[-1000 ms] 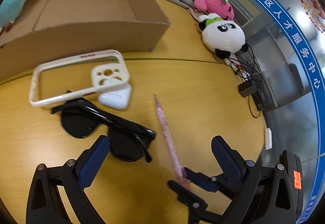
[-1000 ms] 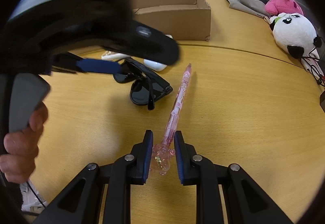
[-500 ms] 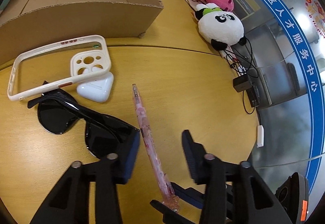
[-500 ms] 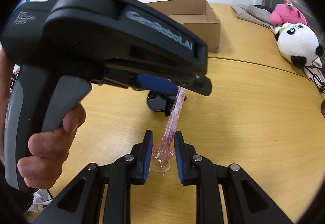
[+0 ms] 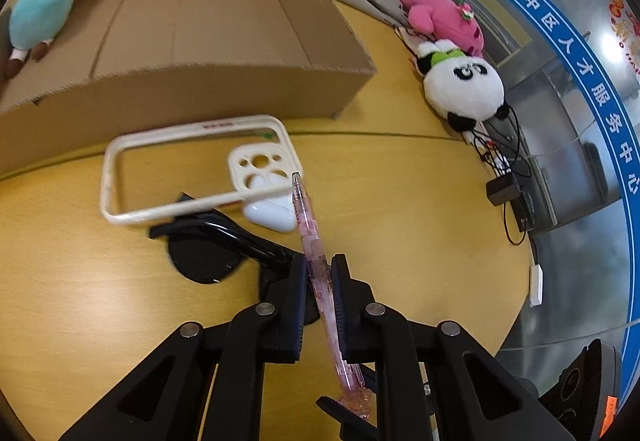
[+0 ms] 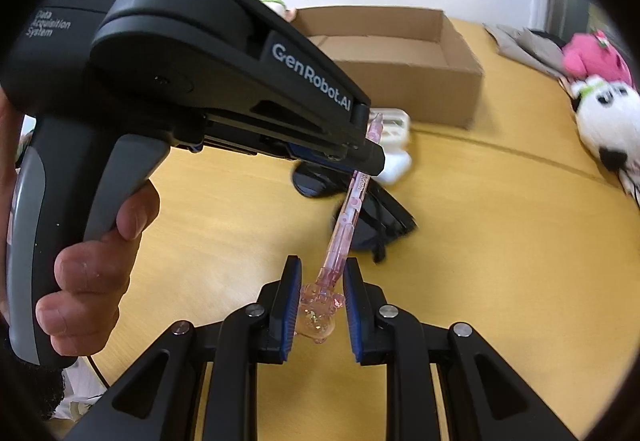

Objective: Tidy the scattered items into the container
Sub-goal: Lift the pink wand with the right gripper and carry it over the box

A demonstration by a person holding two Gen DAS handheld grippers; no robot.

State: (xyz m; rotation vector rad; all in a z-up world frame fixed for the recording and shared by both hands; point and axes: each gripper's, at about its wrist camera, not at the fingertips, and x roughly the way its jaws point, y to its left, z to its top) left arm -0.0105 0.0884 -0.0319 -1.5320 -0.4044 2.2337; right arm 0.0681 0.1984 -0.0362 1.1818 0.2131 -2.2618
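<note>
Pink pen (image 5: 316,269) clamped mid-barrel in my left gripper (image 5: 320,273), tip pointing ahead at the cardboard box (image 5: 224,89). My right gripper (image 6: 320,295) brackets the pen's charm end — jaws slightly apart, contact unclear. Sunglasses (image 5: 216,253), phone case (image 5: 192,169), earbud case (image 5: 272,213) lie just ahead on the table (image 5: 400,201).

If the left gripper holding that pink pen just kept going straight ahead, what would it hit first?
Probably the white earbud case and the phone case lying over it, then the cardboard box; depth is uncertain.
</note>
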